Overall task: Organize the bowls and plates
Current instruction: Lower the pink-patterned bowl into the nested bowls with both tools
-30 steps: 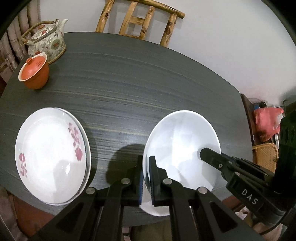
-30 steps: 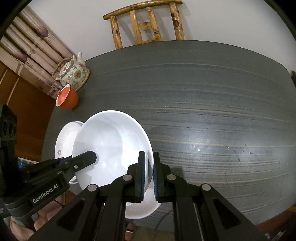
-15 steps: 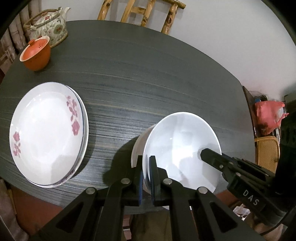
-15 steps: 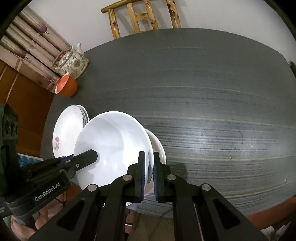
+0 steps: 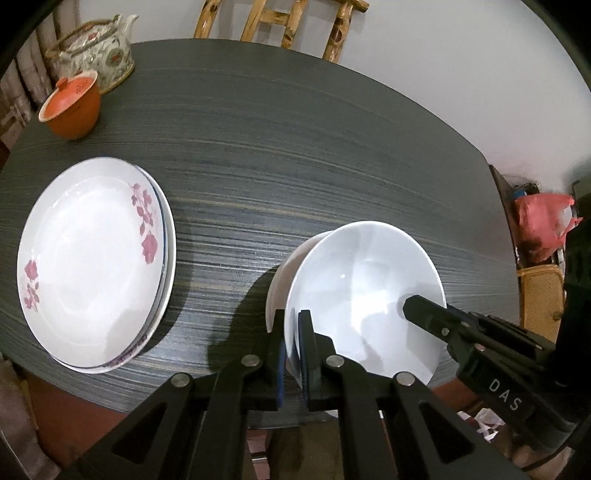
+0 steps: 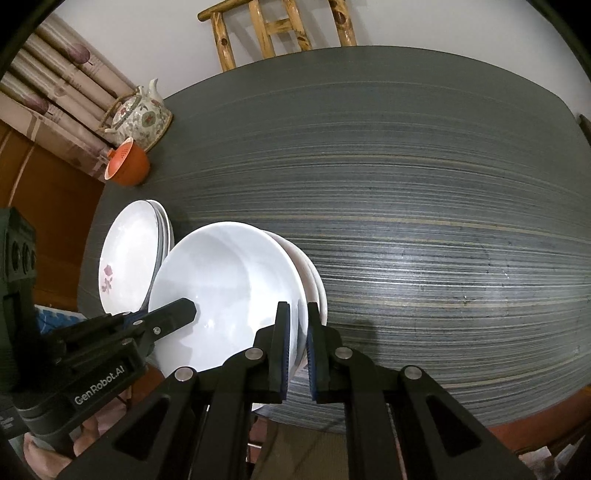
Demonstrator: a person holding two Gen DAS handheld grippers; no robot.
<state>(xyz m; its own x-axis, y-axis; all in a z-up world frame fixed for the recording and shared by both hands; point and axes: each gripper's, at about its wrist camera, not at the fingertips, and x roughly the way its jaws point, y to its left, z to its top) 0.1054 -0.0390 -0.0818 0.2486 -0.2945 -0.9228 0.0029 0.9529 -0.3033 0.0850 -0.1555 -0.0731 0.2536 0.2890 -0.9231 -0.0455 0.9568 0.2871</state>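
A plain white bowl (image 5: 362, 291) sits on top of other white bowls (image 6: 314, 280) near the table's front edge; it also shows in the right wrist view (image 6: 225, 288). My left gripper (image 5: 291, 332) is shut on the bowl's left rim. My right gripper (image 6: 297, 325) is shut on its right rim, and shows in the left wrist view (image 5: 424, 314). A stack of flowered plates (image 5: 92, 254) lies to the left, also in the right wrist view (image 6: 129, 258).
An orange lidded cup (image 5: 72, 107) and a patterned teapot (image 5: 98, 55) stand at the far left of the dark table (image 5: 295, 147). A wooden chair (image 5: 280, 26) is behind the table. A red bag (image 5: 539, 221) lies on the right.
Both grippers carried the white bowl down and toward the front, onto the other bowls. The plates did not move.
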